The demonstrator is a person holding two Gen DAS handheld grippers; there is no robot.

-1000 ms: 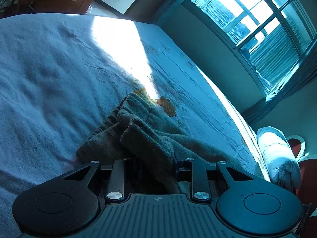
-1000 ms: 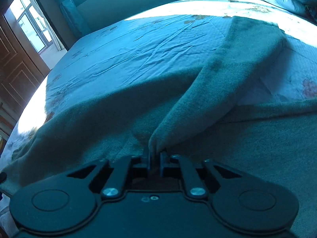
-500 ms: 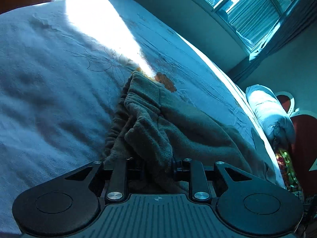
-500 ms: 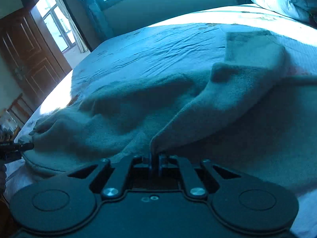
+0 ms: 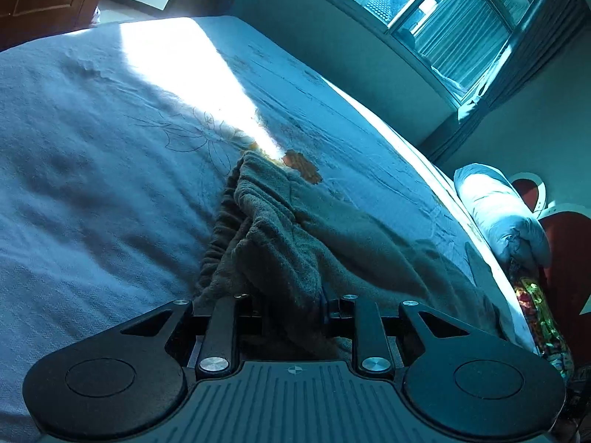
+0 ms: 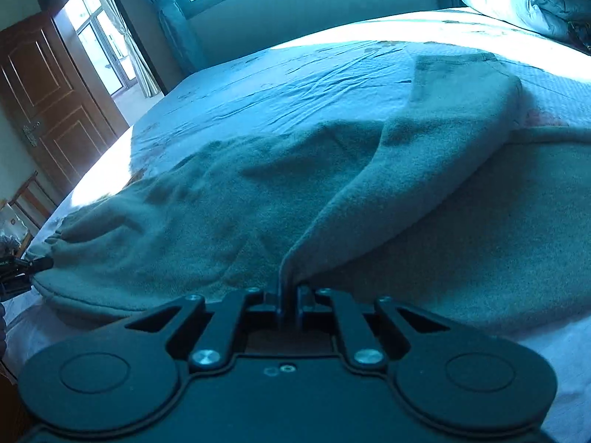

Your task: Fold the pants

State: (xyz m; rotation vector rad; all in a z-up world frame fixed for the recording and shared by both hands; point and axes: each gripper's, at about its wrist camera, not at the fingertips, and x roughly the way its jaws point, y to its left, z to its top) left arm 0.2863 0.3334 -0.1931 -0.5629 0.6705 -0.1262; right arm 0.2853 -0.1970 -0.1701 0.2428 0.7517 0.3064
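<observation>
1. On the bed (image 5: 92, 192), under a pale sheet crossed by a strip of sunlight, lie the grey fleece pants (image 5: 332, 236), spread across the near half of the mattress.
2. The left gripper (image 5: 291, 306) has a thick bunch of the pants between its fingers, which stand fairly wide apart around the cloth; the gathered waistband lies just ahead of it, bunched in ridges.
3. The right gripper (image 6: 291, 295) is pressed nearly together, pinching a thin edge of the pants (image 6: 258, 199); from the pinch a fold of one leg rises and runs away up to the right, draped over the rest of the garment.
4. In the right view the left gripper (image 6: 26, 265) shows at the far left edge, at the waistband end of the pants.
5. A pillow (image 5: 498, 217) sits at the bed's right edge in the left view, and a window (image 5: 443, 11) lies beyond the bed.
6. A wooden door (image 6: 48, 96) stands at the left of the right view.
</observation>
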